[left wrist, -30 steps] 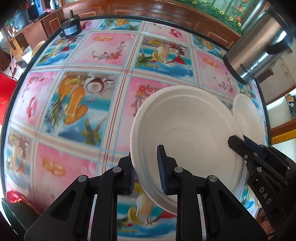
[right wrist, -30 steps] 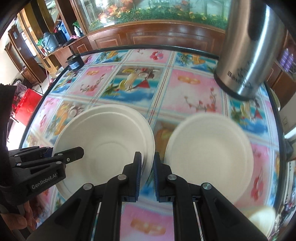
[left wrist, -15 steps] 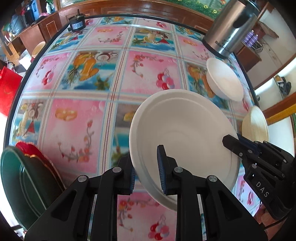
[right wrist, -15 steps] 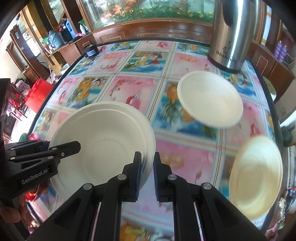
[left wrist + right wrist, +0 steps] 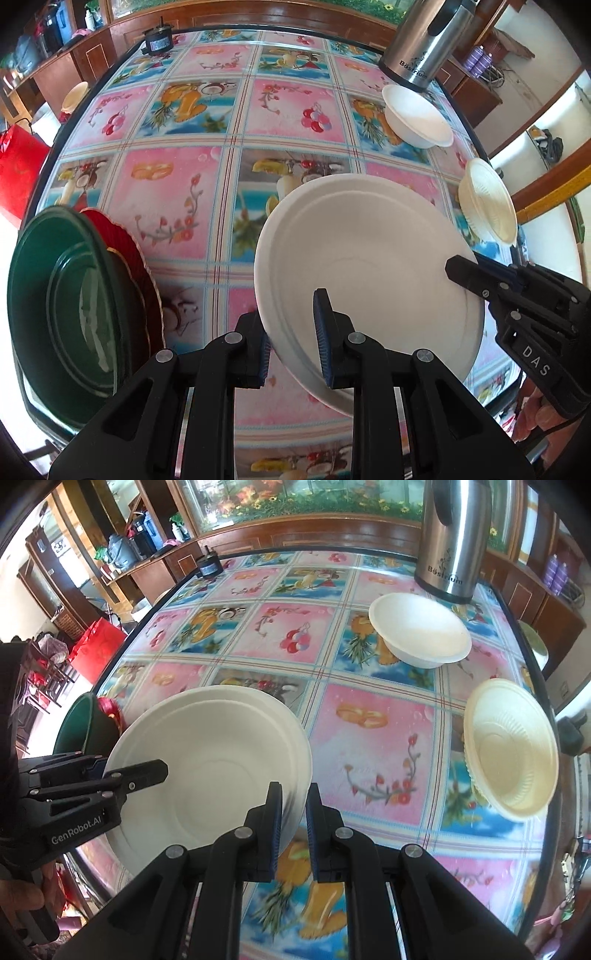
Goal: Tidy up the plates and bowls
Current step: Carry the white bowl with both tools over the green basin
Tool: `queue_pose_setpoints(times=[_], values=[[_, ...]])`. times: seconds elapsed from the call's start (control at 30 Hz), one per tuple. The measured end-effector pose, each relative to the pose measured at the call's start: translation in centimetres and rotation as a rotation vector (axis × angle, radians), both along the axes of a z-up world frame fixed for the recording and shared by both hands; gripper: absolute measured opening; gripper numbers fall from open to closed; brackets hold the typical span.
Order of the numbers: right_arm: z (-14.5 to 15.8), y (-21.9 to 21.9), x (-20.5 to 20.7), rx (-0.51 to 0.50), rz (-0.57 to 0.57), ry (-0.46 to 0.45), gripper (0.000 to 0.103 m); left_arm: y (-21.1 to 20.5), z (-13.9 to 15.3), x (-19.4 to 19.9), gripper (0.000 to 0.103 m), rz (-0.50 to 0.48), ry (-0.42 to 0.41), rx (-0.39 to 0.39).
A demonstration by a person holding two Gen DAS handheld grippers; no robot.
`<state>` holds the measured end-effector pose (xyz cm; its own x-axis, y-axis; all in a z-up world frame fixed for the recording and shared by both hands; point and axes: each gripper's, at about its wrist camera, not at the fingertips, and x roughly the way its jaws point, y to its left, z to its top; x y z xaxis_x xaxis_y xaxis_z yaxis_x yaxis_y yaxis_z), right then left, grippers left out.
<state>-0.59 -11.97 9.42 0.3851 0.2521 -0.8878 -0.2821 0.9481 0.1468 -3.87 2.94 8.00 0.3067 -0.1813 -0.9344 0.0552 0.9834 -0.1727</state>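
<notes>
A stack of white plates (image 5: 369,266) is held above the table by both grippers. My left gripper (image 5: 291,332) is shut on its left rim. My right gripper (image 5: 293,816) is shut on its right rim (image 5: 295,775); it also shows in the left wrist view (image 5: 476,277). A white bowl (image 5: 419,629) sits at the far right near the kettle. A cream ribbed bowl (image 5: 511,746) sits at the right edge. A green plate (image 5: 62,306) lies on a red plate (image 5: 127,254) at the near left edge.
A steel kettle (image 5: 452,539) stands at the far right corner. A small black motor (image 5: 159,38) sits at the far left corner. The table (image 5: 207,177) has a bright fruit-print cover. Wooden cabinets stand behind it.
Both grippers have pulled back toward the near edge with the white plates. The green and red plates have come into view at the left, the cream bowl at the right.
</notes>
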Motion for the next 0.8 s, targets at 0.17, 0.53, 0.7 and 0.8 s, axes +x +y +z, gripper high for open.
queue_pose_setpoints(times=[0.17, 0.53, 0.7, 0.8], values=[[1.3, 1.0, -2.2, -0.014, 0.016, -0.022, 0.011, 0.8, 0.6, -2.1, 0.021, 0.003, -0.003, -0.009], [3.8, 3.5, -4.9, -0.007, 0.047, -0.071, 0.011, 3.6, 2.9, -4.6, 0.021, 0.043, -0.044, -0.021], [4.8, 5.0, -5.2, -0.007, 0.077, -0.101, 0.011, 5.1, 4.3, -5.3, 0.021, 0.070, -0.074, -0.016], [5.3, 5.9, -5.2, -0.005, 0.095, -0.115, 0.011, 6.2, 4.8, -5.7, 0.021, 0.090, -0.085, -0.011]])
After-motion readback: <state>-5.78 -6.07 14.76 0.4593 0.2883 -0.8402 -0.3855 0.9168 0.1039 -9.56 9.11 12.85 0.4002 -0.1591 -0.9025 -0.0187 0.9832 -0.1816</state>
